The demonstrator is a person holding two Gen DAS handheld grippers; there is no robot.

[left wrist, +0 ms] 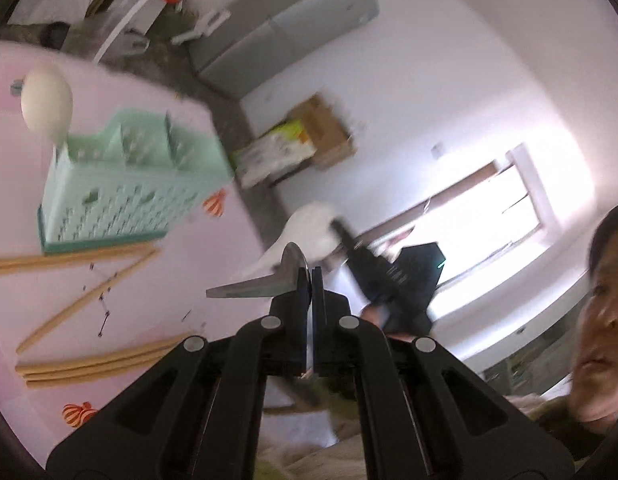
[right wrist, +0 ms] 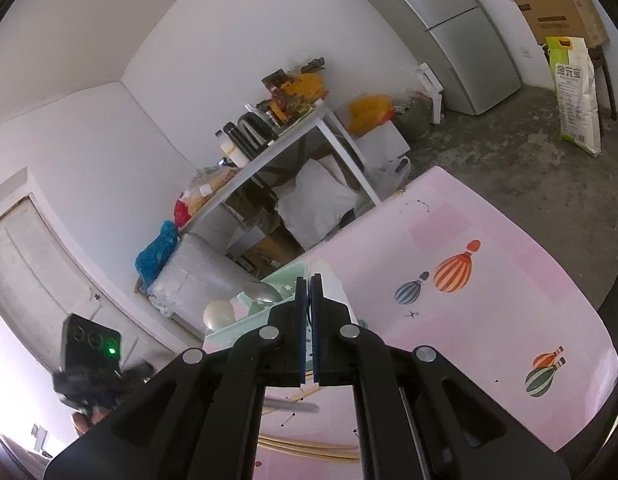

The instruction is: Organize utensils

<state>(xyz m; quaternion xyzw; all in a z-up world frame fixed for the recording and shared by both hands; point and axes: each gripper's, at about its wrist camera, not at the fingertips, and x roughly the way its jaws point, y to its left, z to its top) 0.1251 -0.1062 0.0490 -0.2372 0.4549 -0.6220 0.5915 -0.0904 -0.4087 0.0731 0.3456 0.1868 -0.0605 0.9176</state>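
My left gripper (left wrist: 311,280) is shut on a metal spoon (left wrist: 269,280), held sideways in the air right of the pink table (left wrist: 157,264). A mint green utensil caddy (left wrist: 121,184) stands on the table with a white spoon (left wrist: 47,100) upright in it. Several wooden chopsticks (left wrist: 89,364) lie loose on the table in front of the caddy. My right gripper (right wrist: 309,284) is shut on a white spoon handle (right wrist: 329,276), above the caddy (right wrist: 265,304). In the right wrist view a metal spoon bowl (right wrist: 265,292) and a white spoon bowl (right wrist: 218,314) sit in the caddy.
The table's edge drops to a concrete floor (right wrist: 509,168). A grey fridge (right wrist: 469,32), a cluttered white shelf (right wrist: 293,140), a sack (right wrist: 577,92) and a cardboard box (left wrist: 321,128) stand around the room. The person's face (left wrist: 605,320) is at the right.
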